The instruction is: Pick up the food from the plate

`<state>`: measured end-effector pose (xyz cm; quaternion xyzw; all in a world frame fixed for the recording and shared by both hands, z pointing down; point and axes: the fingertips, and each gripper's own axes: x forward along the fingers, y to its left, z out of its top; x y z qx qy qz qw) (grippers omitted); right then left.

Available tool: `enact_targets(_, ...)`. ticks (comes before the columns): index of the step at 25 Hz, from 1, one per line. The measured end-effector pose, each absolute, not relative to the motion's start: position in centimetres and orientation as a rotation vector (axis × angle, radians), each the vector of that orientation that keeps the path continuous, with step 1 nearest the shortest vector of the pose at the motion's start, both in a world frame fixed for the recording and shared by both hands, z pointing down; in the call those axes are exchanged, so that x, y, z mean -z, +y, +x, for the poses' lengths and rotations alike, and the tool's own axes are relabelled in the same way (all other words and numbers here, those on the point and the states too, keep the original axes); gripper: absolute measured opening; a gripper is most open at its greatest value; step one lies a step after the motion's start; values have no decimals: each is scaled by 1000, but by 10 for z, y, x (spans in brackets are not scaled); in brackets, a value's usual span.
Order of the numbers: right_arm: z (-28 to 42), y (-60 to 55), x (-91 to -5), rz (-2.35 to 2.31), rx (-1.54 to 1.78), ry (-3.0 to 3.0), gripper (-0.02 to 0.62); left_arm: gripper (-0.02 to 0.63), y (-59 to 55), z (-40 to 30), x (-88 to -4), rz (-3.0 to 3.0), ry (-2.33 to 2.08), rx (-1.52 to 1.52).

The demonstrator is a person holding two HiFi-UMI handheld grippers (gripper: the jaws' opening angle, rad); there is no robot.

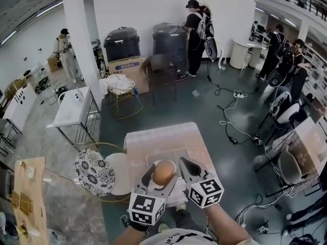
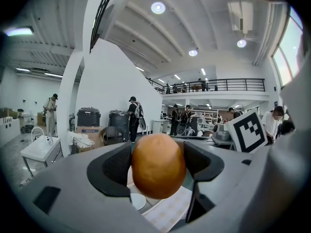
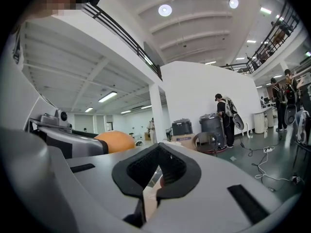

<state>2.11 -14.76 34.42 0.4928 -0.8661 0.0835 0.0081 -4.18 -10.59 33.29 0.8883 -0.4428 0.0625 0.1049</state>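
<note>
My left gripper (image 1: 162,173) is shut on a round orange-brown piece of food (image 1: 163,172), held up above the small pink checked table (image 1: 153,141). In the left gripper view the food (image 2: 158,165) fills the gap between the two dark pads (image 2: 115,169). Below it a bit of white plate (image 2: 138,201) shows over the checked cloth. My right gripper (image 1: 185,164) hangs just right of the food with its jaws shut and nothing in them. From the right gripper view the jaws (image 3: 156,173) meet, and the food (image 3: 114,141) sits to their left.
A black-and-white patterned round seat (image 1: 94,171) stands left of the table. Further back are a dark chair (image 1: 162,70), two bins (image 1: 121,43), a white sink table (image 1: 71,108) and several people. Cables (image 1: 231,117) lie on the floor to the right.
</note>
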Motion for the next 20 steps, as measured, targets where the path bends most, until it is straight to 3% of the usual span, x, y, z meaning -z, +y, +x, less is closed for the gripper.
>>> enact_targets(20, 20, -142, -335, 1542, -216, -2703, 12, 327, -101, -47, -324, 2611, -1327, -148)
